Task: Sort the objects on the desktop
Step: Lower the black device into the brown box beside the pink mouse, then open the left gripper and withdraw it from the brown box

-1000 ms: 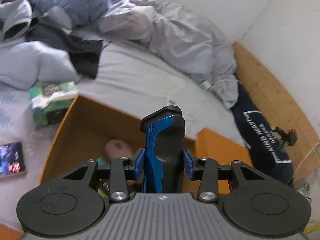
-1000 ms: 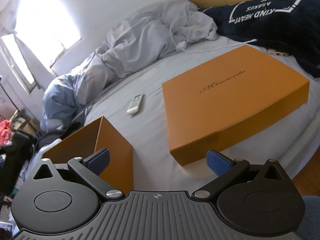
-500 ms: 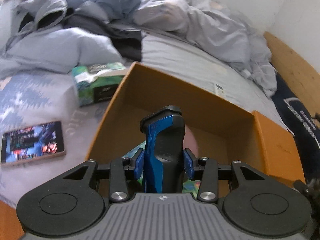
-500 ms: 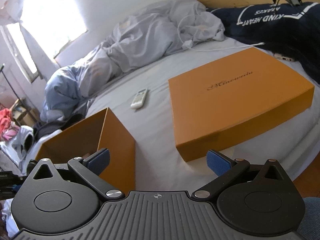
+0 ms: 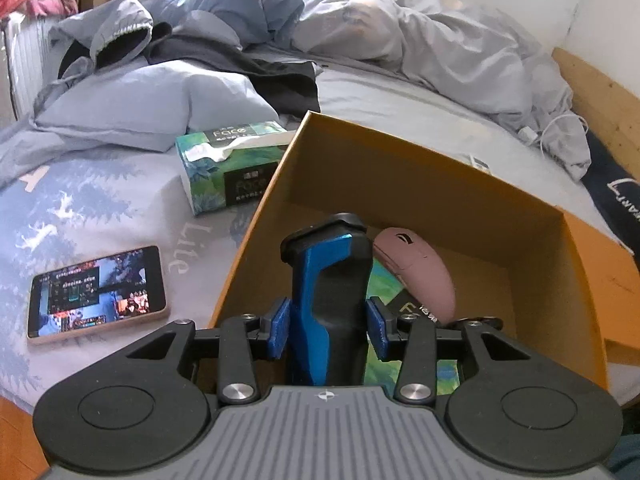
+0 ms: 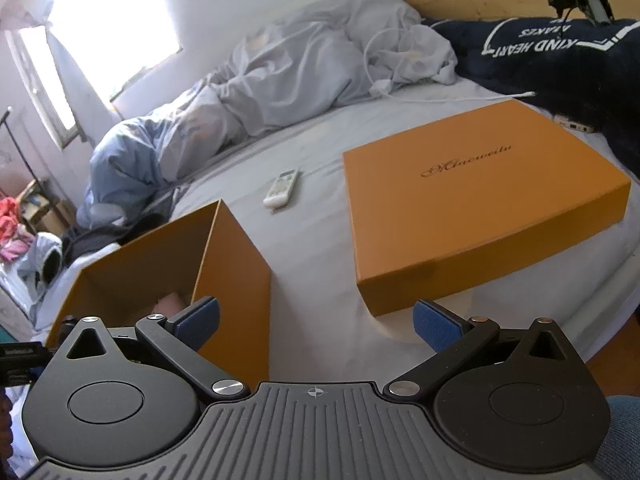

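Note:
My left gripper (image 5: 327, 326) is shut on a black and blue handle-shaped tool (image 5: 328, 280) and holds it upright over the open orange box (image 5: 400, 168). A pink mouse (image 5: 420, 268) lies in the box on a green tissue pack (image 5: 384, 284). My right gripper (image 6: 316, 322) is open and empty above the bed, between the open box (image 6: 232, 256) and the orange box lid (image 6: 480, 200). A white remote (image 6: 282, 188) lies on the sheet beyond them.
A green tissue box (image 5: 232, 164) and a lit phone (image 5: 96, 294) lie on the bed left of the open box. Crumpled grey bedding (image 5: 420, 40) and clothes (image 5: 120, 40) lie behind. A navy garment (image 6: 560, 56) lies at the right with a white cable (image 6: 440, 96).
My left gripper has carried the tool over the open box, whose inside with the pink mouse now shows. The right gripper has drifted slightly and stays open.

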